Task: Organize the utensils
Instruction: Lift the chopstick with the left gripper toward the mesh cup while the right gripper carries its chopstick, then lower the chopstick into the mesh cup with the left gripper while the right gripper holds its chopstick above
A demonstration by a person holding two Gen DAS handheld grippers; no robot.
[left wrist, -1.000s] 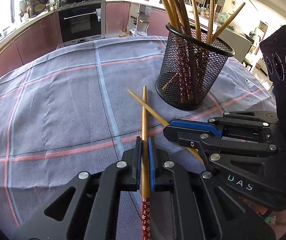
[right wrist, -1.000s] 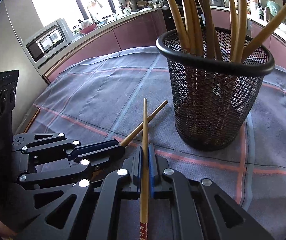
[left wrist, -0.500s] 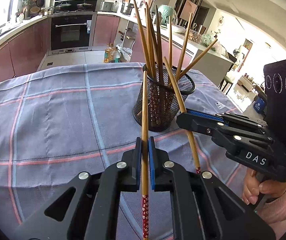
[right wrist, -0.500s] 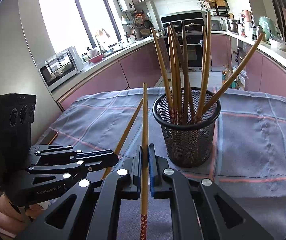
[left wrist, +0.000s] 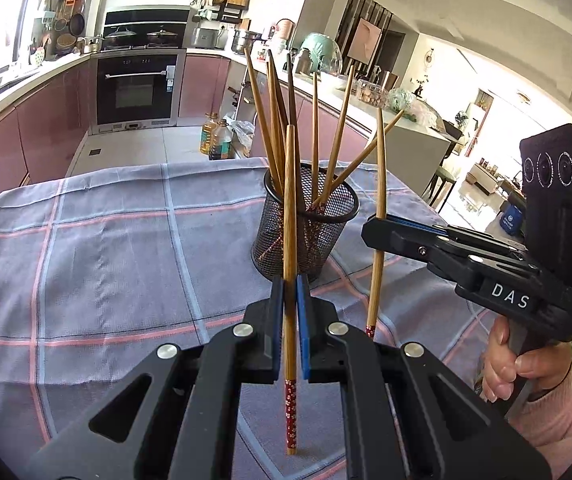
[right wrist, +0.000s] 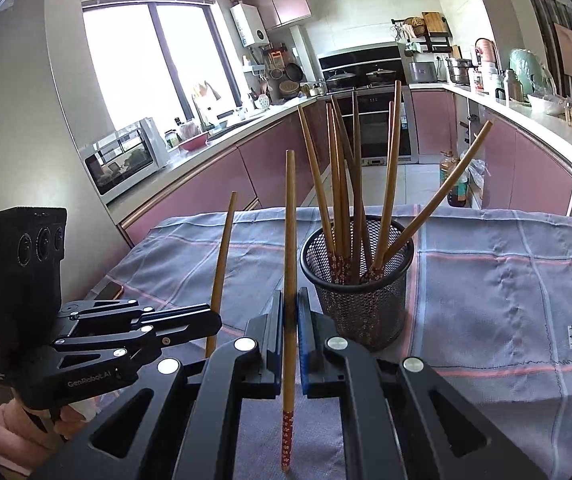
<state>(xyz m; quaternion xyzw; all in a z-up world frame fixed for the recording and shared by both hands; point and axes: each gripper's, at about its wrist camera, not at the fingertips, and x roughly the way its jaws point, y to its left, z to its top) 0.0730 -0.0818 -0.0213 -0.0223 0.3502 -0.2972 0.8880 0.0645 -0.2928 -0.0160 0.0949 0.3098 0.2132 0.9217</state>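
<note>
A black mesh cup (left wrist: 305,232) stands on the checked cloth and holds several wooden chopsticks; it also shows in the right wrist view (right wrist: 360,292). My left gripper (left wrist: 290,284) is shut on a chopstick (left wrist: 289,208) with a red patterned end, held upright above the table, near side of the cup. My right gripper (right wrist: 291,300) is shut on another chopstick (right wrist: 289,240), also upright. In the left wrist view the right gripper (left wrist: 378,226) and its chopstick (left wrist: 379,184) are just right of the cup. In the right wrist view the left gripper (right wrist: 214,320) is left of the cup.
The table is covered by a grey-blue cloth with pink lines (left wrist: 106,248). Its far edge drops to the kitchen floor, where oil bottles (left wrist: 216,140) stand. Pink cabinets and an oven (left wrist: 136,92) lie beyond. A dark flat object (right wrist: 111,291) lies at the table's left edge.
Both grippers have lifted their chopsticks off the cloth and tilted them from lying flat to upright. The cup now looks farther and lower in both views.
</note>
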